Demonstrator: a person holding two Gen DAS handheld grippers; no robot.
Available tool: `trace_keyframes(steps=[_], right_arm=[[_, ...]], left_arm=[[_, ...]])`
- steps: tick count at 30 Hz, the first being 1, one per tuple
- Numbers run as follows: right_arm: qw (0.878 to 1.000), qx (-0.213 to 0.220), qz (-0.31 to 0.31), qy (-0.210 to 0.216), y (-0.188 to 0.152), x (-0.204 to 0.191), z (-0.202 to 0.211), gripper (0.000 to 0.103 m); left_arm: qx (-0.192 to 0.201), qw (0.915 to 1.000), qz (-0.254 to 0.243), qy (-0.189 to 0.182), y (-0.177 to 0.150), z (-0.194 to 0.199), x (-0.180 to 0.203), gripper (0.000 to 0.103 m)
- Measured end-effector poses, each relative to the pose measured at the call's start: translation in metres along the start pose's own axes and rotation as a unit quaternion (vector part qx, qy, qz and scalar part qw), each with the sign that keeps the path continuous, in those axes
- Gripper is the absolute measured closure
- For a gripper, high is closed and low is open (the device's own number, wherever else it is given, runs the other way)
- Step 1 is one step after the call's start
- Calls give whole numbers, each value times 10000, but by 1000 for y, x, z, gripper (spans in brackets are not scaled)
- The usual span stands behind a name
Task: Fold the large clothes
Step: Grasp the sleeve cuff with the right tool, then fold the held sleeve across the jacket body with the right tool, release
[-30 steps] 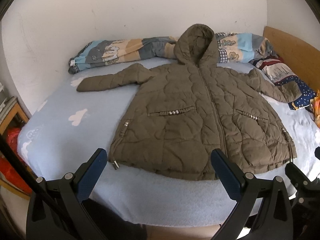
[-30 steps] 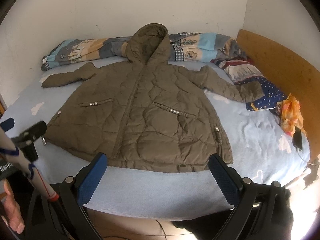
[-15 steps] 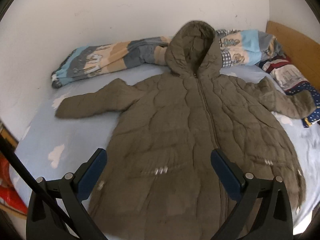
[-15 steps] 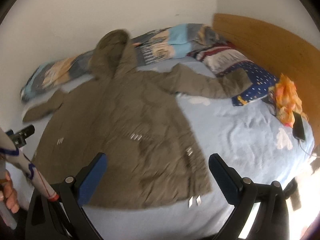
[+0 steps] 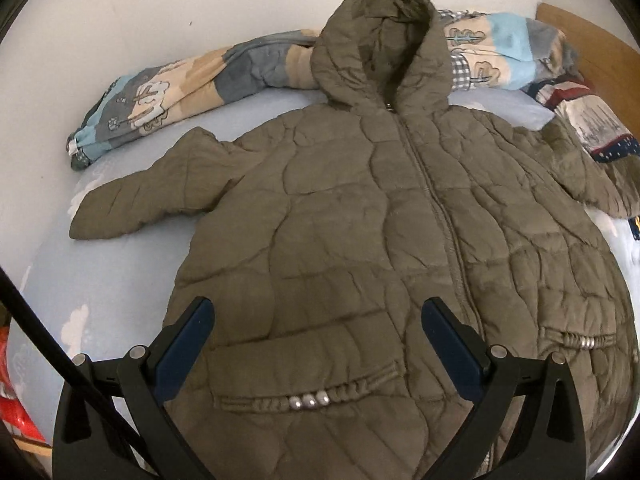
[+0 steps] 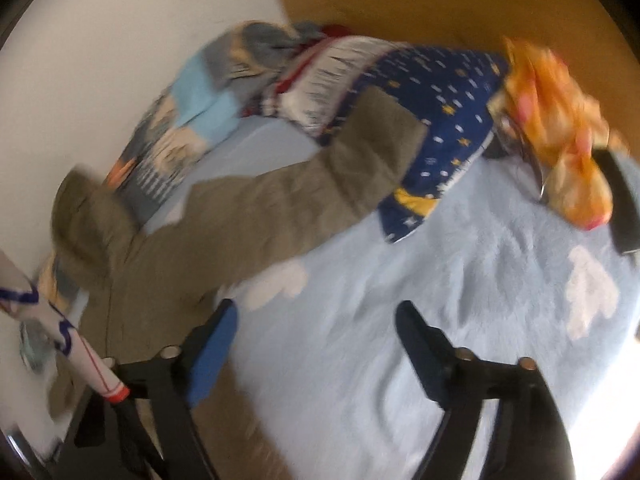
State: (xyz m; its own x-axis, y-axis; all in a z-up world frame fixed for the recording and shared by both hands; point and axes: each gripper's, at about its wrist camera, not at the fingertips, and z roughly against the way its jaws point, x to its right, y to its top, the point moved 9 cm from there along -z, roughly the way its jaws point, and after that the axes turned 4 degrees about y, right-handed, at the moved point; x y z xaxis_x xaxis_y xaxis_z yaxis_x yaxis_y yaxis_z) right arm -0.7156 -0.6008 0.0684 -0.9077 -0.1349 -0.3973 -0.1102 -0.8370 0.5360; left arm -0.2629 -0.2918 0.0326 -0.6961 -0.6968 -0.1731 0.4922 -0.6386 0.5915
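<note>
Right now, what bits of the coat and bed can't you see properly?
- Coat hem: left wrist view, cut off by the bottom edge and covered by the left gripper.
- Coat's far cuff: left wrist view, runs off the right edge.
- Coat body: right wrist view, smeared by motion blur; only the sleeve reads.
- Orange thing by the headboard: right wrist view, too blurred to name.

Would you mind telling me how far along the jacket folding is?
Done: the jacket lies flat, zipped, face up on the bed, sleeves spread. In hand: nothing; the left gripper hovers open over the left pocket, the right gripper open beside the right sleeve. Left: every fold, sleeves first.
</note>
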Motion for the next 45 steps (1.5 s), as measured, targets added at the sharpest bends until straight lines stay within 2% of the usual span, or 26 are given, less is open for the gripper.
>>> trace_keyframes(steps=[1, 3, 5, 9, 12, 15, 19, 22, 23, 26, 30, 33, 40, 45], right_arm=[[9998, -13, -186, 51, 13, 12, -9, 39], [9993, 51, -361, 86, 36, 30, -22, 42], [9986, 213, -487, 25, 60, 47, -33, 55], [9968, 438, -643, -160, 97, 76, -53, 56], [9949, 546, -850, -44, 117, 95, -72, 56], [9939, 611, -915, 26, 129, 104, -87, 56], [9930, 631, -993, 142, 138, 112, -106, 62], [9934, 576, -977, 195, 139, 113, -121, 74], [9935, 602, -954, 162, 139, 112, -121, 82], [9933, 759, -863, 152, 140, 108, -115, 87], [9916, 1015, -806, 17, 146, 100, -92, 88], [9900, 1190, -751, 92, 157, 85, -67, 88], [9870, 1501, -346, 449, 175, 22, -3, 89], [9837, 1613, 88, 789, 170, -48, 37, 89]], left_arm=[[-35, 10000, 46, -9, 0, -3, -3, 0], [-98, 9999, 136, -24, 0, -7, -9, 0], [-162, 9995, 267, -31, -1, -11, -16, 0], [-211, 9989, 412, 7, -2, -19, -24, 0], [-230, 9989, 406, 46, -3, -24, -23, 0], [-225, 9992, 333, 76, -4, -27, -21, 0], [-169, 9995, 243, 70, -3, -28, -16, 0], [-187, 9997, 159, 79, -4, -30, -13, 0], [-198, 9997, 146, 77, -5, -30, -13, 0], [-196, 9997, 152, 47, -4, -28, -12, 0], [-151, 9997, 196, -33, -4, -23, -13, 0], [-119, 9997, 189, -94, -2, -18, -11, 0], [31, 9996, 249, -121, 3, -5, -14, 0], [36, 9985, 534, -123, 6, -1, -34, 0]])
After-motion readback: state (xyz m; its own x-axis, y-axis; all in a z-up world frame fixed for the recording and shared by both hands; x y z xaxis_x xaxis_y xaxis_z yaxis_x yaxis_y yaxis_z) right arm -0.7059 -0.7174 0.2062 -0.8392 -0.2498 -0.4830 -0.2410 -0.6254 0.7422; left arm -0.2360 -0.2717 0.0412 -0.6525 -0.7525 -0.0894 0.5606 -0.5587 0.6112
